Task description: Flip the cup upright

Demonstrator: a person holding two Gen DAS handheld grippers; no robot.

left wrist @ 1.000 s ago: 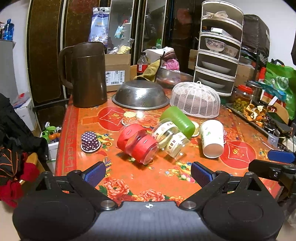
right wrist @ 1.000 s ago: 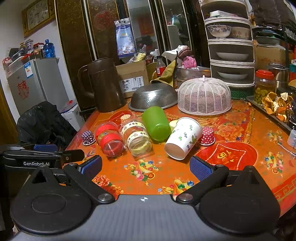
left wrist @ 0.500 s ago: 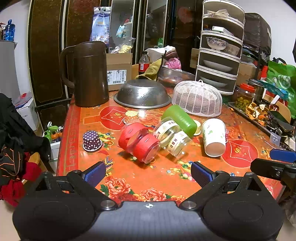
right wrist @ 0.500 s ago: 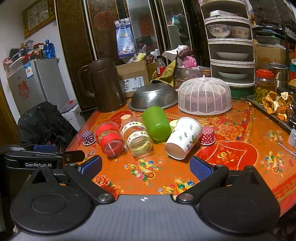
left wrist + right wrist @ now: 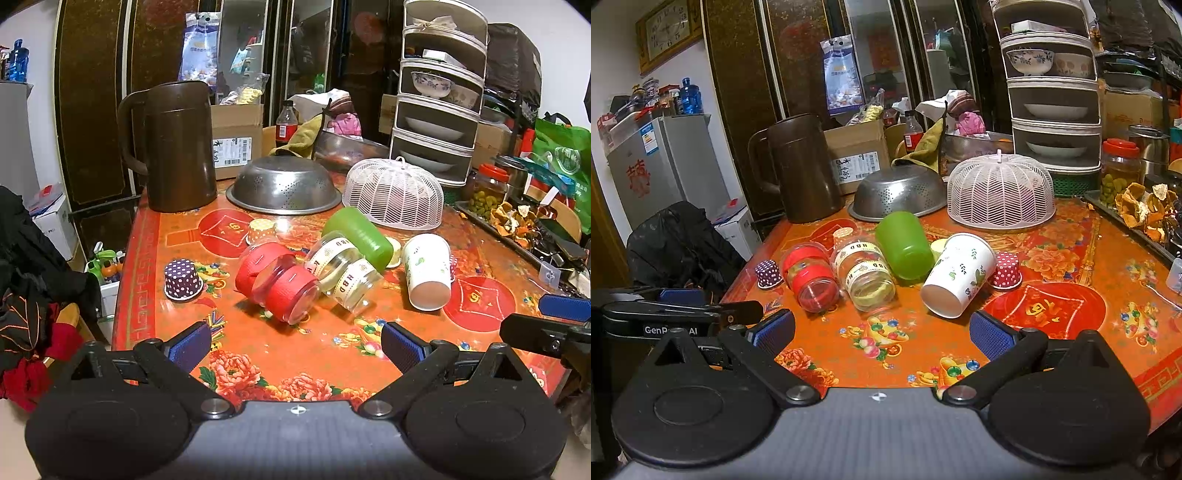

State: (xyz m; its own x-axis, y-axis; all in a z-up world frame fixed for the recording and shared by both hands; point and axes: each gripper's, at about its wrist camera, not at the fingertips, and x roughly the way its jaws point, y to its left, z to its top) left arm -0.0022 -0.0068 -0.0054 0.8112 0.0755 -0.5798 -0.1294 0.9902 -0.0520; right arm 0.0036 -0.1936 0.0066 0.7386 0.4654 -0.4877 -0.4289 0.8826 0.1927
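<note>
Over the table (image 5: 1071,236), both grippers' jaws gape wide (empty), short of the white cup (image 5: 958,275).

Right tool (image 5: 881,334) open, blue pads wide apart, hovering low over the near tabletop (image 5: 1052,236) edge. White leaf-print cup (image 5: 958,275) on its side at 1 o'clock, mouth toward the tool. Green cup (image 5: 905,245) lying at 12; two jars (image 5: 862,273) toppled at 11.

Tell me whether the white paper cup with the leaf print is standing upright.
No, the white paper cup lies on its side on the table, open mouth facing the camera.
</note>
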